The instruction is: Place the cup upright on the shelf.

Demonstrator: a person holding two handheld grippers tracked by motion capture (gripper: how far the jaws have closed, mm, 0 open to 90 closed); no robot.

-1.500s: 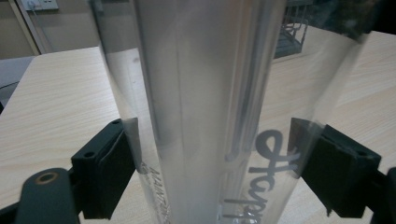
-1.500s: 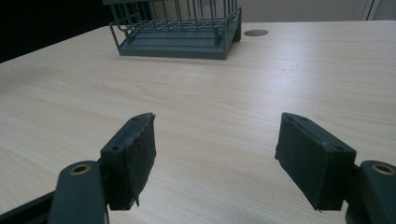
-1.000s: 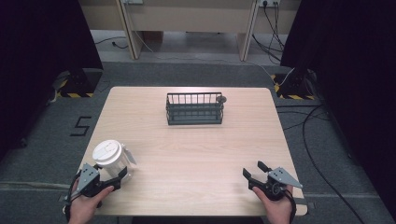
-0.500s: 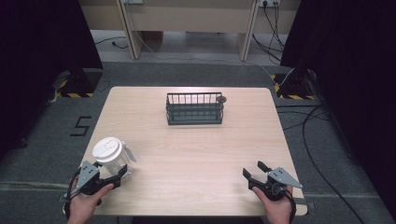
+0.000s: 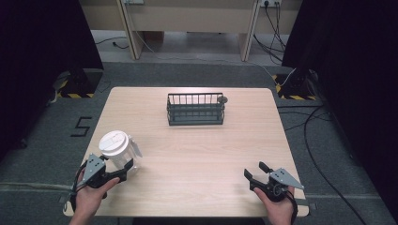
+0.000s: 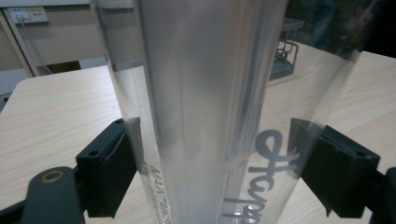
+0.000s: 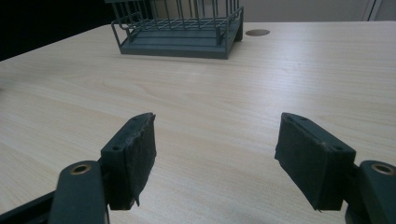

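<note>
A clear plastic cup (image 5: 114, 149) with a white lid stands at the table's near left. My left gripper (image 5: 123, 168) is shut on its lower part. In the left gripper view the cup (image 6: 205, 93) rises between both black pads, which press its sides; grey lettering shows on its wall. My right gripper (image 5: 254, 169) is held low over the near right of the table, open, and its view shows bare wood between its jaws (image 7: 215, 144). A dark wire basket (image 5: 195, 108) stands at the far middle of the table, apart from both grippers.
The light wooden table (image 5: 197, 150) has a round cable hole (image 5: 222, 99) just right of the basket (image 7: 177, 28). Cables and stands lie on the grey floor beyond the far edge. Dark curtains hang on both sides.
The left gripper and the cup have shifted slightly forward and right together. The right gripper has stayed in place.
</note>
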